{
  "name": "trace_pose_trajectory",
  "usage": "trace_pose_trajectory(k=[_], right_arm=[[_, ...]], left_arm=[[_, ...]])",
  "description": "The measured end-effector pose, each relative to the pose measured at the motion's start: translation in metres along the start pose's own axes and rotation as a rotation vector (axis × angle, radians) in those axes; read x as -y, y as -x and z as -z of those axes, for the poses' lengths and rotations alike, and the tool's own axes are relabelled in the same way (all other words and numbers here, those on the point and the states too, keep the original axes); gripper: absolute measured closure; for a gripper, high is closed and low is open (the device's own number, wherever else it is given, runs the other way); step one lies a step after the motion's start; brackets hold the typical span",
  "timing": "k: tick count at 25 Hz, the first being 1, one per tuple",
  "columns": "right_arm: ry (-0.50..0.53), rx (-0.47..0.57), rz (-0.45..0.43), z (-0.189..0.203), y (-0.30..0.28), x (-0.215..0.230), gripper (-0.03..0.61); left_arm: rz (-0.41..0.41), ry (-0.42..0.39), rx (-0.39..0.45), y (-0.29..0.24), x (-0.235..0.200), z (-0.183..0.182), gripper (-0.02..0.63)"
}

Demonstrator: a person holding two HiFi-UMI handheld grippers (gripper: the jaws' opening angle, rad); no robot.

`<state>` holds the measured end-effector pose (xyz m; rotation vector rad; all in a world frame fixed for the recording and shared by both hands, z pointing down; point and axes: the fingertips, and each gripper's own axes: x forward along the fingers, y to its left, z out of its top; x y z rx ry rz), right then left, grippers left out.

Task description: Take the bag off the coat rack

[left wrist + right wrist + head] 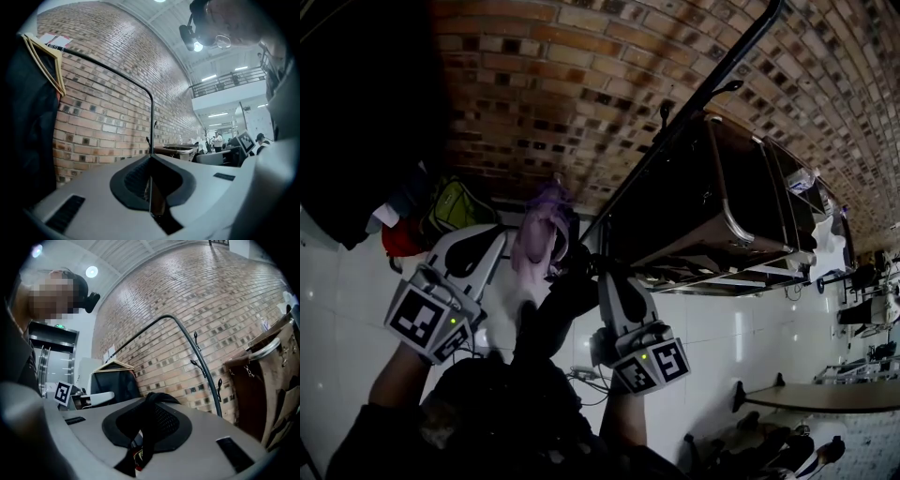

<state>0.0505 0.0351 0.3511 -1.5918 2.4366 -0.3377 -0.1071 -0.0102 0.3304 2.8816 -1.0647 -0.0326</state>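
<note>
Nearest, the bag (546,323) is seen as a dark mass hanging between the two grippers, close to the person's body. Its black strap (149,425) is clamped in the right gripper (147,401), whose jaws are closed on it. The strap runs lengthwise up through the seam of the jaws and folds over their tips. The left gripper (150,161) is held just left of the bag with its jaws pressed together, and nothing can be made out between them. The right gripper (605,274) is therefore the one carrying the load, while the left gripper (490,241) is only beside it.

Just beyond the left tips a purple cloth (542,230) is seen; whether it belongs to the bag cannot be told.

Farther off, the coat rack (694,98) runs as a black bar from the middle toward the far right, its hooks (196,339) bare and apart from the strap. The bag is judged to be clear of the rack already, so what remains is a pull toward the near side.

Room is limited on the right by a brown case (712,187) hung on the rack. On the left it is limited by a dark garment (28,122) on a wooden hanger (47,58). The brick wall (534,84) closes the far side.
</note>
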Motion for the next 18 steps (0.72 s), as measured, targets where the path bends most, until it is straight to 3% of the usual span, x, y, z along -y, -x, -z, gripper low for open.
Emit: trace_pose_trajectory(k=[18], right_arm=[[-0.003, 0.008, 0.056, 0.018, 0.06, -0.07, 0.528]], left_arm=[[0.064, 0.001, -0.026, 0.075, 0.034, 0.008, 0.58]])
